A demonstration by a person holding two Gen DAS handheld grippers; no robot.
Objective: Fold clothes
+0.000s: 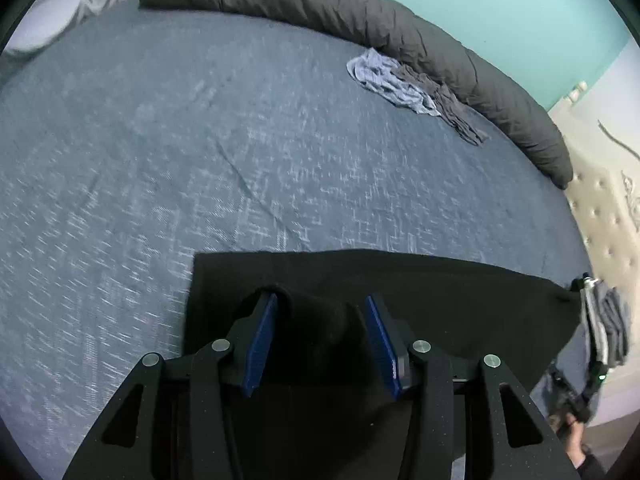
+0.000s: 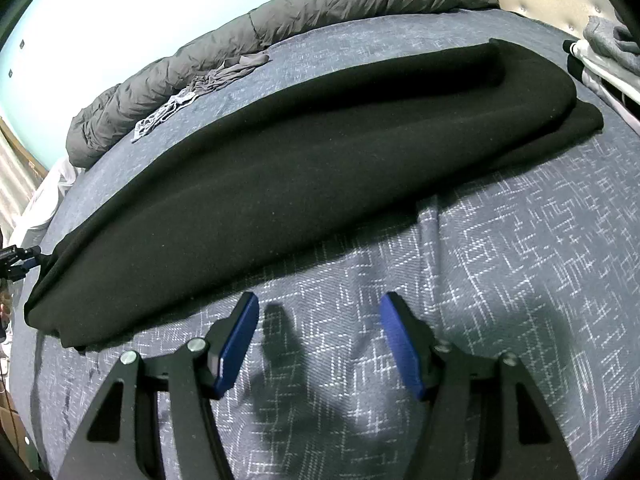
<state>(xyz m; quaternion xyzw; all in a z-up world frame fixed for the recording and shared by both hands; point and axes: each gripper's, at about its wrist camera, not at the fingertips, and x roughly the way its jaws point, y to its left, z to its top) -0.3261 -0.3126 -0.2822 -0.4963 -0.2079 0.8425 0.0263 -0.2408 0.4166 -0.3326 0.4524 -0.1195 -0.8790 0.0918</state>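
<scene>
A black garment point(image 1: 420, 284) point(image 2: 300, 168) lies folded into a long band across the blue patterned bed sheet point(image 1: 200, 152) point(image 2: 520, 264). My left gripper point(image 1: 321, 298) sits over one end of the band. Its blue pads point(image 1: 262, 340) stand apart, with a raised ridge of the black cloth between them, and they do not press on it. My right gripper point(image 2: 320, 298) is open over bare sheet just in front of the garment's long edge, with nothing between its fingers. In the right wrist view, the left gripper's tip point(image 2: 20, 258) shows at the garment's far left end.
A rolled dark grey duvet point(image 1: 400, 28) point(image 2: 280, 12) runs along the bed's far side. Crumpled light blue and grey garments point(image 1: 404, 84) point(image 2: 192, 92) lie against it. Grey clothes point(image 1: 612, 320) point(image 2: 608, 40) sit by the tufted headboard point(image 1: 600, 208). A white pillow point(image 1: 52, 12) lies at the far left.
</scene>
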